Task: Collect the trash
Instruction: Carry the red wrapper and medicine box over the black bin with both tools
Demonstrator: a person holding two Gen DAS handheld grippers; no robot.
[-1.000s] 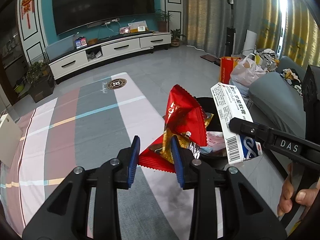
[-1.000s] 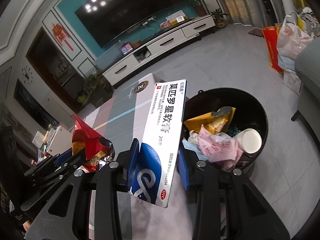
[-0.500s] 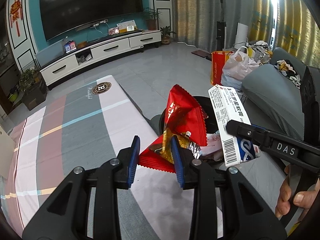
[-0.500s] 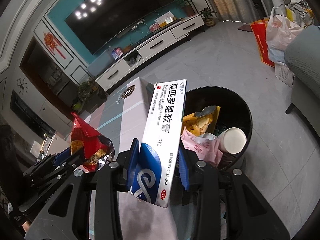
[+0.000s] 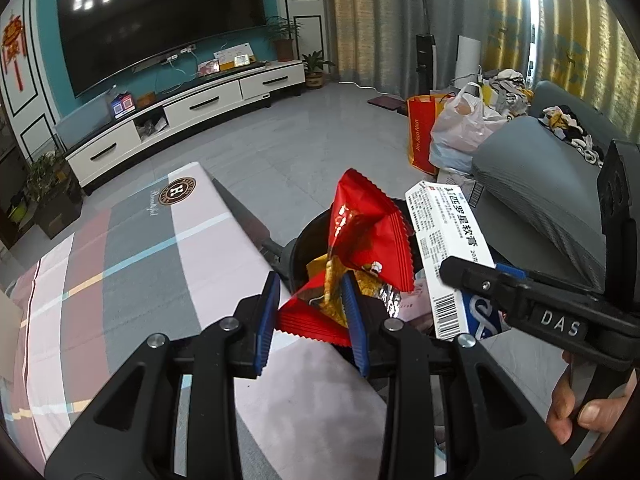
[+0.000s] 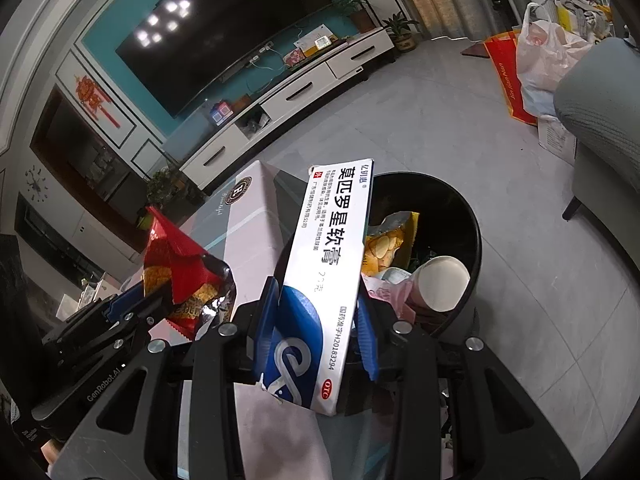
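Left wrist view: left gripper (image 5: 310, 312) is clamping a red snack wrapper (image 5: 364, 236) btwn its blue pads, holding it over the near edge of the black trash bin (image 5: 304, 240), just right of the striped table (image 5: 160, 264). At right, the right gripper (image 5: 476, 280) is pinching a white ointment box (image 5: 448, 236); a hand (image 5: 580, 412) is squeezing its handle. Right wrist view: right gripper (image 6: 316, 324) is gripping the box (image 6: 332, 252) upright w/ the bin (image 6: 468, 216) beyond, already holding a yellow packet (image 6: 390, 240), pink wrapper and white cup (image 6: 442, 284). Left gripper (image 6: 140, 304) w/ wrapper (image 6: 176, 256) is sitting at left.
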